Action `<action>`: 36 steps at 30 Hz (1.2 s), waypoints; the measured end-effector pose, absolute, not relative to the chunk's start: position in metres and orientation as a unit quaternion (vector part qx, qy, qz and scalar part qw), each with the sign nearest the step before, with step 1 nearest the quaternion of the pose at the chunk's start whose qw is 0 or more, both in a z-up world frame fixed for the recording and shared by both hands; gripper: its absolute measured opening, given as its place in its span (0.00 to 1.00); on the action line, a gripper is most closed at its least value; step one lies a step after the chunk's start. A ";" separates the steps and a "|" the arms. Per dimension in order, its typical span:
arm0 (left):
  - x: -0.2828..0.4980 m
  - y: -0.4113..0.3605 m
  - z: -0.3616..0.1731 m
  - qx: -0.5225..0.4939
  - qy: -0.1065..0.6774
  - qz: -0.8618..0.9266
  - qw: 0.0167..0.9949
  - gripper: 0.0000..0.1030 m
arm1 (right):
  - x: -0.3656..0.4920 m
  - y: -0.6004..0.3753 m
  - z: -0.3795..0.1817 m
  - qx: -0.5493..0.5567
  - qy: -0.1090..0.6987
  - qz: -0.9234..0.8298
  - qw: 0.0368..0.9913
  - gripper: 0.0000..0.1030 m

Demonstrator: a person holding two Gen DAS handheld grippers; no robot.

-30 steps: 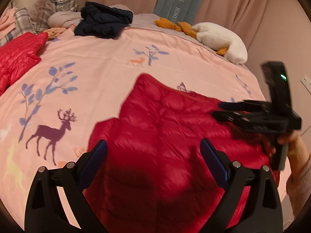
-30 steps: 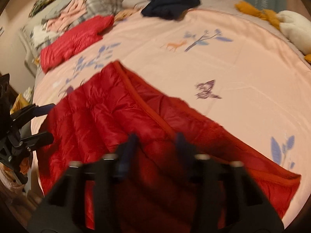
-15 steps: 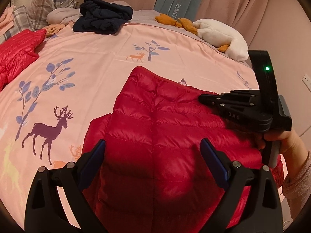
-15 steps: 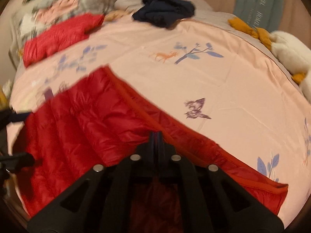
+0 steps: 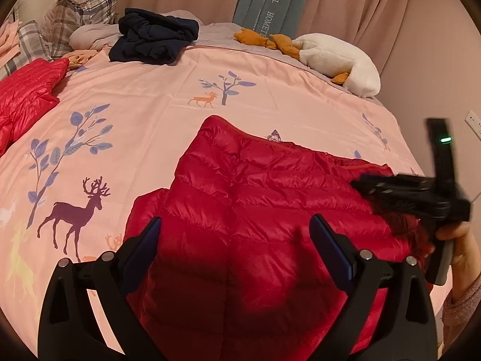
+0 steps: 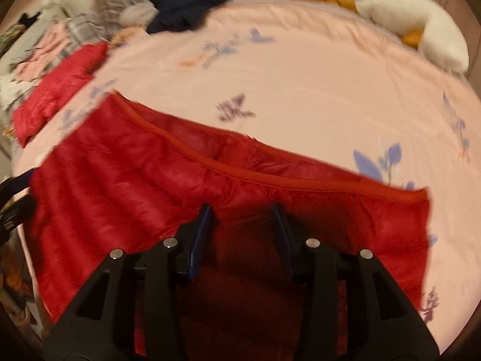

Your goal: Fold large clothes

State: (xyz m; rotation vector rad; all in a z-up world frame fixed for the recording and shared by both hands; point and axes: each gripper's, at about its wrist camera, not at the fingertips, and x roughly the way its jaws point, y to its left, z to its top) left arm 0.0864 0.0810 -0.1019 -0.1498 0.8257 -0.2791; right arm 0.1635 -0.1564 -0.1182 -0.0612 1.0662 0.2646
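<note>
A red quilted down jacket (image 5: 255,210) lies folded on the near part of the pink bedspread (image 5: 150,105); it also shows in the right wrist view (image 6: 135,180). My left gripper (image 5: 234,228) is open and empty just above the jacket's near part. My right gripper (image 6: 242,210) is open, its fingers apart over the jacket's upper layer, not gripping it. From the left wrist view the right gripper (image 5: 360,185) hangs over the jacket's right side, blurred.
A second red jacket (image 5: 27,90) lies at the far left. A dark navy garment (image 5: 153,39), plaid pillows (image 5: 75,18) and a white and orange plush toy (image 5: 336,60) lie along the far edge. Curtains and wall stand behind.
My right gripper was shut half a second ago and has opened, pulling back to the right over the jacket. My left gripper stayed open and hardly moved.
</note>
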 end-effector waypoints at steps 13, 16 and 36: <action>0.065 0.065 -0.081 -0.035 0.375 -0.146 0.915 0.94 | 0.124 -0.183 -0.065 0.026 0.401 0.050 0.914 0.52; 0.062 0.054 -0.083 -0.033 0.376 -0.157 0.913 0.94 | 0.089 -0.186 -0.056 0.019 0.381 0.060 0.922 0.56; 0.063 0.028 -0.128 0.017 0.407 -0.166 0.898 0.94 | 0.004 -0.230 -0.115 0.084 0.412 0.032 0.907 0.59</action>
